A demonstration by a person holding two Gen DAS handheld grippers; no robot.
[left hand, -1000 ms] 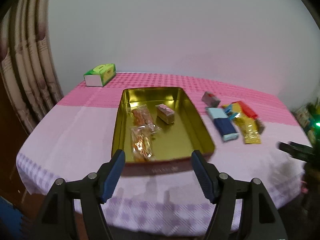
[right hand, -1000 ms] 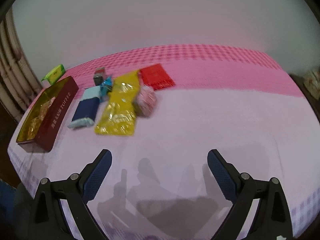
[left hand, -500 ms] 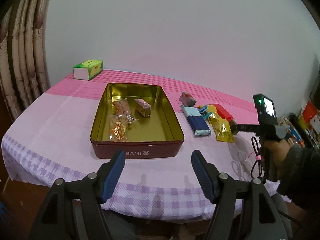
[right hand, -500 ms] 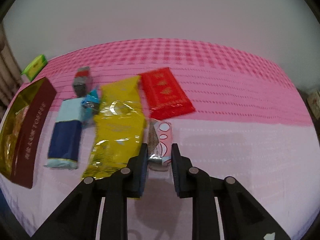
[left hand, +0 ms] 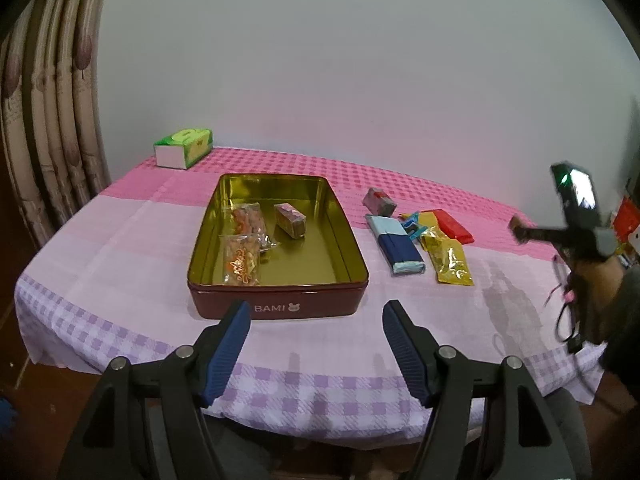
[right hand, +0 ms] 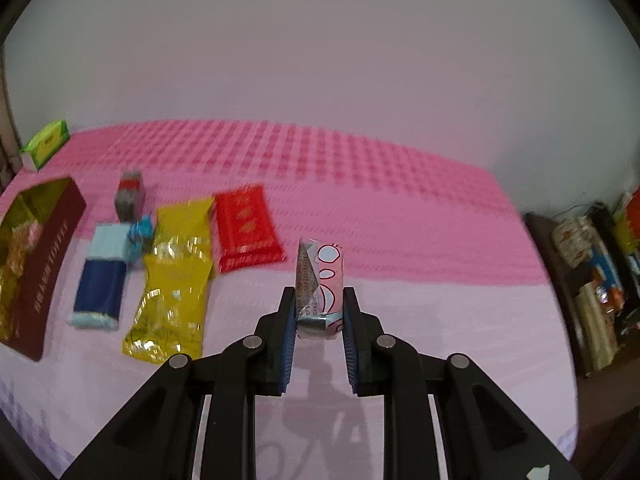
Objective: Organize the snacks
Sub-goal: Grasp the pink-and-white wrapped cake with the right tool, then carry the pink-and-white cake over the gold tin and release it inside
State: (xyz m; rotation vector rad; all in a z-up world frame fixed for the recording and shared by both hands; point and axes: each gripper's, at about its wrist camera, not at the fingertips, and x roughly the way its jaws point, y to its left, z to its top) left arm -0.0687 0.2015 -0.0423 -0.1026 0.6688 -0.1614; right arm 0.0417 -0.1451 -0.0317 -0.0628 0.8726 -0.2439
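Note:
My right gripper [right hand: 319,304] is shut on a pink-and-white snack packet [right hand: 325,276] and holds it above the tablecloth. It shows at the right of the left wrist view [left hand: 520,233]. A maroon tin [left hand: 276,304] with a gold inside holds three wrapped snacks [left hand: 240,260]. Right of the tin lie a blue bar [left hand: 398,246], a yellow packet [left hand: 450,260], a red packet [left hand: 452,224] and a grey-red candy [left hand: 378,200]. My left gripper [left hand: 316,324] is open and empty, in front of the tin's near wall.
A green tissue box [left hand: 184,147] stands at the table's far left corner. Curtains [left hand: 48,120] hang at the left. A shelf with clutter [right hand: 592,272] stands off the table's right edge. A white wall runs behind the table.
My right gripper moved in to the pink-and-white packet, closed on it, and has lifted it off the cloth. My left gripper has drawn back and stayed open.

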